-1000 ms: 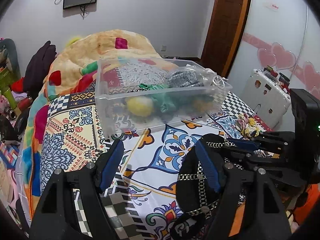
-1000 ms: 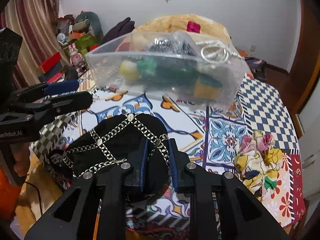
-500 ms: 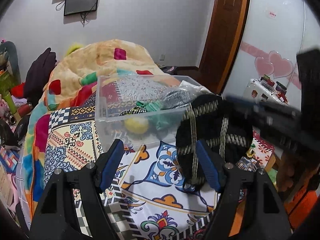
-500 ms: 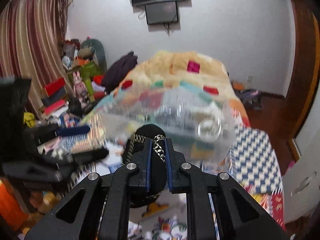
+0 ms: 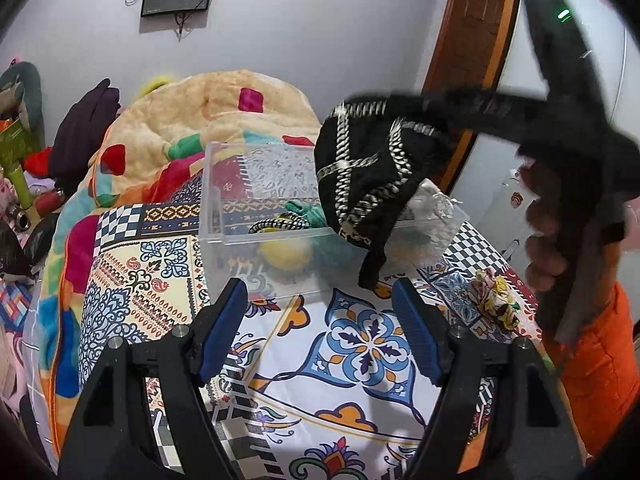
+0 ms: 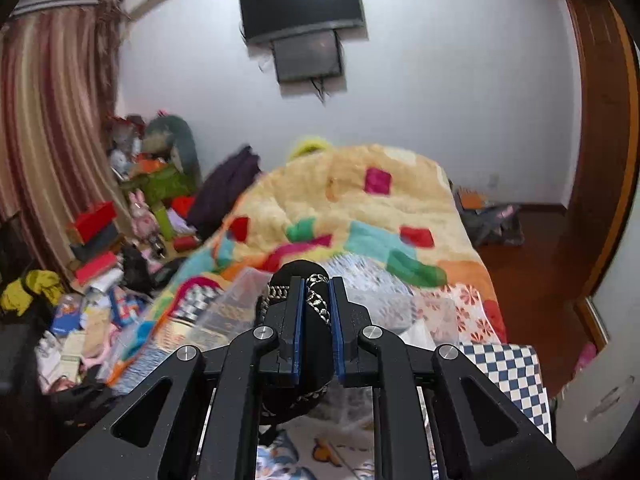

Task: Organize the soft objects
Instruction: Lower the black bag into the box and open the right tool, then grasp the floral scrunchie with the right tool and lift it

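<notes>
Left tongs [image 5: 320, 328] at 6 o'clock, spread wide, gripping nothing, low over the patterned bed [image 5: 352, 360]. Just beyond, at 12 o'clock: clear bin [image 5: 224, 216] with soft items already inside. Up at 1 o'clock, black chain-trimmed hat [image 5: 360, 176] dangling over the bin's right end, pinched tight in the right tongs [image 6: 316, 328]. Best played by lowering deep inside before letting go, trailing flap included. Floral scrunchie [image 5: 494, 308] waiting at 3 o'clock on the bed.

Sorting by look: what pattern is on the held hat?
Black hat with crossing silver chain trim, clearest in the left wrist view.
</notes>
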`<state>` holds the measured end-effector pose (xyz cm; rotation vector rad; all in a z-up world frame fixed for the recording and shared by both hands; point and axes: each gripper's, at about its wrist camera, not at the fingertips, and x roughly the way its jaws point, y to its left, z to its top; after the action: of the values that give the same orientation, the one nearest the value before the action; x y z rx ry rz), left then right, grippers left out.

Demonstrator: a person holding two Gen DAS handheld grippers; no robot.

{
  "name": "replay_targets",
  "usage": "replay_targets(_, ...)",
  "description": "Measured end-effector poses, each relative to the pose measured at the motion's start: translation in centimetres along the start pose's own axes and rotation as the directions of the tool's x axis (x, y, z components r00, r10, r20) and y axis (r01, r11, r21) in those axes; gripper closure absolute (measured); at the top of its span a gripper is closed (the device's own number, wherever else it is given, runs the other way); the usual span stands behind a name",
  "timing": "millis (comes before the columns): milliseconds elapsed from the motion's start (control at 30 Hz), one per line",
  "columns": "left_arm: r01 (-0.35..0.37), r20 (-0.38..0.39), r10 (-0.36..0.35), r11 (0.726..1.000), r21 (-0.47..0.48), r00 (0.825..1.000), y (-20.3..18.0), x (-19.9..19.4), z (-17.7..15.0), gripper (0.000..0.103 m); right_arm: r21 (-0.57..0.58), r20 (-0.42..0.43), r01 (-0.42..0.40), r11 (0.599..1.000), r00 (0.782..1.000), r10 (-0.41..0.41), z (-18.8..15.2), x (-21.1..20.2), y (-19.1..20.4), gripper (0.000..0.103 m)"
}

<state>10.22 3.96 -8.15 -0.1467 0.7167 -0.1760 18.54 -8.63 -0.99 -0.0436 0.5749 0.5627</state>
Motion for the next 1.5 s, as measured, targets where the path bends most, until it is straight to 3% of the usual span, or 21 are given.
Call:
replay_targets(167, -0.009, 0.004, 0.009, 1.0, -0.006, 1.0, 0.2, 0.2, 0.1, 0.029, -0.063, -0.126, 0.081, 0.995, 0.988, -0.088, -2.6, 2.8, -0.3, 0.087)
replay_targets(267, -0.009, 0.011, 0.009, 1.0, -0.007, 1.0, 0.2, 0.3, 0.5, 0.029, -0.082, -0.171, 0.084, 0.993, 0.981, -0.097, -3.5, 2.8, -0.6, 0.076)
replay_targets(300, -0.008, 0.015, 0.008, 1.0, -0.006, 1.0, 0.1, 0.2, 0.6, 0.029, -0.087, -0.175, 0.088, 0.992, 0.979, -0.103, -3.6, 2.4, -0.7, 0.068)
replay_targets(400, 0.008, 0.03, -0.008, 1.0, -0.002, 1.0, -0.6, 0.0, 1.2, 0.029, -0.079, -0.139, 0.075, 0.994, 0.987, -0.086, -3.3, 0.2, -1.2, 0.042)
replay_targets(600, 0.034, 0.049, -0.035, 0.999, 0.017, 0.998, -2.2, -0.4, 1.6, 0.029, -0.097, -0.052, 0.063, 0.993, 0.996, -0.068, -4.0, -5.0, -2.2, 0.029)
replay_targets(733, 0.038, 0.031, -0.039, 0.999, 0.027, 0.999, -3.0, 0.0, 0.9, 0.029, -0.089, -0.078, 0.13, 0.987, 0.987, -0.137, -6.5, -6.8, -4.4, 0.021)
replay_targets(833, 0.048, 0.007, -0.048, 0.998, 0.027, 0.999, -3.3, 0.5, 0.3, 0.029, -0.056, -0.167, 0.195, 0.979, 0.965, -0.202, -9.5, -6.9, -6.9, 0.021)
replay_targets(1000, 0.054, -0.029, -0.052, 0.998, 0.044, 0.998, -4.0, 1.1, -0.7, 0.029, 0.026, -0.332, 0.238, 0.971, 0.918, -0.216, -13.9, -5.6, -10.7, 0.022)
replay_targets(1067, 0.051, -0.036, -0.05, 0.997, 0.053, 0.998, -4.2, 1.2, -0.9, 0.029, 0.041, -0.362, 0.232, 0.972, 0.91, -0.202, -14.8, -5.1, -11.3, 0.031)
replay_targets(1100, 0.051, -0.041, -0.049, 0.997, 0.056, 0.998, -4.2, 1.2, -1.1, 0.029, 0.052, -0.373, 0.219, 0.974, 0.909, -0.185, -15.0, -4.8, -11.4, 0.045)
replay_targets(1167, 0.05, -0.05, -0.047, 0.997, 0.059, 0.998, -4.3, 1.2, -1.6, 0.029, 0.061, -0.373, 0.188, 0.98, 0.915, -0.152, -15.1, -4.5, -11.2, 0.056)
replay_targets(1233, 0.047, -0.058, -0.044, 0.997, 0.059, 0.997, -4.1, 1.3, -2.0, 0.029, 0.055, -0.367, 0.149, 0.987, 0.923, -0.119, -14.7, -4.0, -10.4, 0.075)
replay_targets(1400, 0.034, -0.06, -0.031, 0.998, 0.044, 0.998, -3.3, 1.1, -2.3, 0.029, -0.003, -0.339, 0.063, 0.998, 0.939, -0.06, -13.5, -1.9, -6.6, 0.087)
replay_targets(1500, 0.027, -0.044, -0.026, 0.999, 0.019, 0.999, -2.5, 0.6, -2.2, 0.029, -0.022, -0.296, 0.024, 0.999, 0.955, -0.03, -12.5, -1.5, -4.5, 0.088)
